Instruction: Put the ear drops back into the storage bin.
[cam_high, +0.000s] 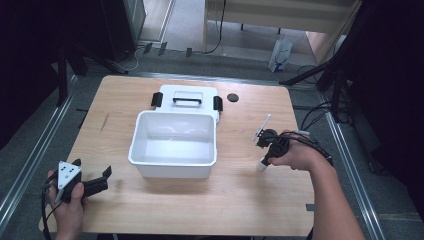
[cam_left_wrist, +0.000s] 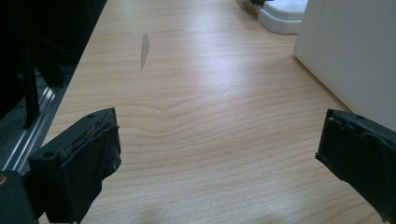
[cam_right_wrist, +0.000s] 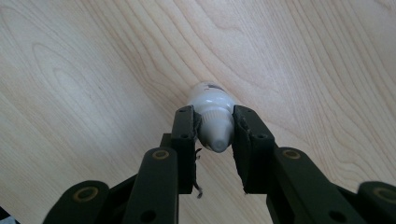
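**Right tongs pinch a small white bottle over the tabletop**

The right tongs (cam_right_wrist: 215, 135) are pressed onto a small white bottle (cam_right_wrist: 212, 116), one black jaw on each side of its narrow end. In the right gripper view the bottle looks smooth and glossy, with a rounded body that narrows to a ribbed neck and a grey-white tip facing the camera. A dark mark sits on its far, rounded end, which is at or just above the wood; whether it touches cannot be told. In the high view the bottle (cam_high: 262, 164) pokes out below the right hand (cam_high: 295, 154), over the right part of the tabletop (cam_high: 240, 200), to the right of the bin (cam_high: 173, 145). A thin white stick (cam_high: 262, 126) juts up from the right gripper.

The left tongs (cam_left_wrist: 219, 158) are spread wide, with only bare wood between the jaws. They sit low at the tabletop's front left corner, held by the left hand (cam_high: 70, 202), with a grey three-cornered plate (cam_high: 67, 173) on top.

The bin is white, rectangular and open, and stands at the middle of the tabletop. Its lid (cam_high: 186, 98), white with a black handle and black clips at the sides, lies flat just behind it. A small black disc (cam_high: 232, 97) lies near the lid's right end. A grey smear (cam_left_wrist: 144, 46) marks the wood to the left of the bin.
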